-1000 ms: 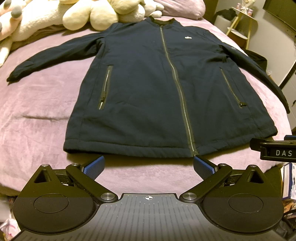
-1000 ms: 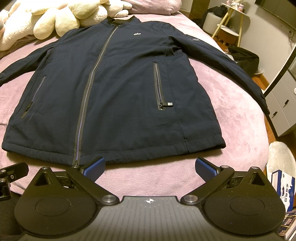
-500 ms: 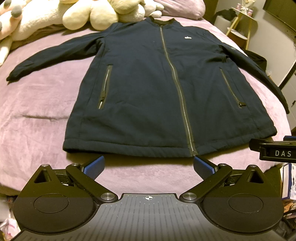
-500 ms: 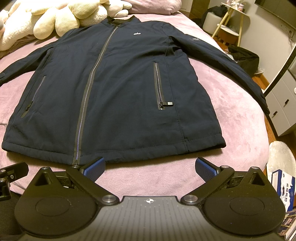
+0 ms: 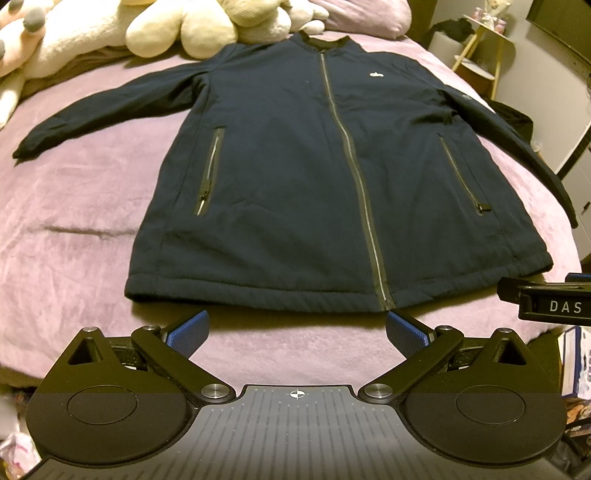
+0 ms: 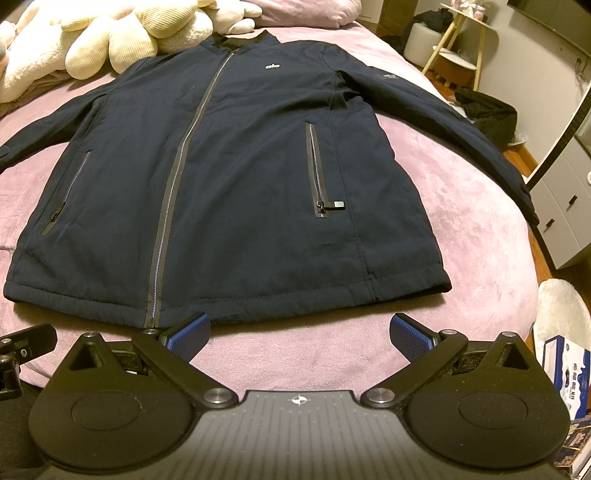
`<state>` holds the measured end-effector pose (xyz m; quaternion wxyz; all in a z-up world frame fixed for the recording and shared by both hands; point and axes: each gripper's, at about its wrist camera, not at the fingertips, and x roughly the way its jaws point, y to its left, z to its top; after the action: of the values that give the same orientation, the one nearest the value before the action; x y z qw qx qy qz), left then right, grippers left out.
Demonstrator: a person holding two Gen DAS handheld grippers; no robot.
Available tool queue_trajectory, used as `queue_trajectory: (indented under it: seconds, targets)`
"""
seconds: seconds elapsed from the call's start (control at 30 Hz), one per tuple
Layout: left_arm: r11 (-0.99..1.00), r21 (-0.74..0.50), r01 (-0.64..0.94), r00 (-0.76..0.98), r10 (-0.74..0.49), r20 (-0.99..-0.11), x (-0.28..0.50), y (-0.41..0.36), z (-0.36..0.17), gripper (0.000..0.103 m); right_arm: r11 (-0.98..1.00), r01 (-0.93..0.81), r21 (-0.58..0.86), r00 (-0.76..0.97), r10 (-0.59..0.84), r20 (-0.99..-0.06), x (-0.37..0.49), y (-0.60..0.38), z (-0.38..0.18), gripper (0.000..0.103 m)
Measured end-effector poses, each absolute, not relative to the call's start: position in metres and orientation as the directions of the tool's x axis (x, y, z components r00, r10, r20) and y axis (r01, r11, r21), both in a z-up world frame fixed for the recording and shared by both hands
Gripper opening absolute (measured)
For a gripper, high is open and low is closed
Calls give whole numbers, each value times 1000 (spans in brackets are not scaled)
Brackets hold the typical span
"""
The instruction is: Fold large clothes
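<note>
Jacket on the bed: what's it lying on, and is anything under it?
The navy jacket lies flat, zipped, on a pink-purple blanket. Cream plush toys sit beyond its collar. Whatever is beneath the jacket's body is covered, so that cannot be seen.

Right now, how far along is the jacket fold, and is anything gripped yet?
Done: the navy jacket lies flat on the purple blanket, front up, zipper closed, both sleeves spread out. In hand: nothing; the left gripper and right gripper hover short of the hem, jaws wide open and empty. Left: every fold, since no sleeve or side is turned in.
</note>
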<state>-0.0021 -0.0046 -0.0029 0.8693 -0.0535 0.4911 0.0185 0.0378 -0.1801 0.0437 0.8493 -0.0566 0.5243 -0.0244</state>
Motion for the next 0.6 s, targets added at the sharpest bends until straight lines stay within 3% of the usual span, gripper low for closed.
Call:
queue_trajectory:
  seconds: [0.6]
  targets:
    - [993, -83, -87, 515, -26, -857, -3, -4, -4, 103, 993, -15, -116, 443, -98, -891, 38, -183, 40, 103]
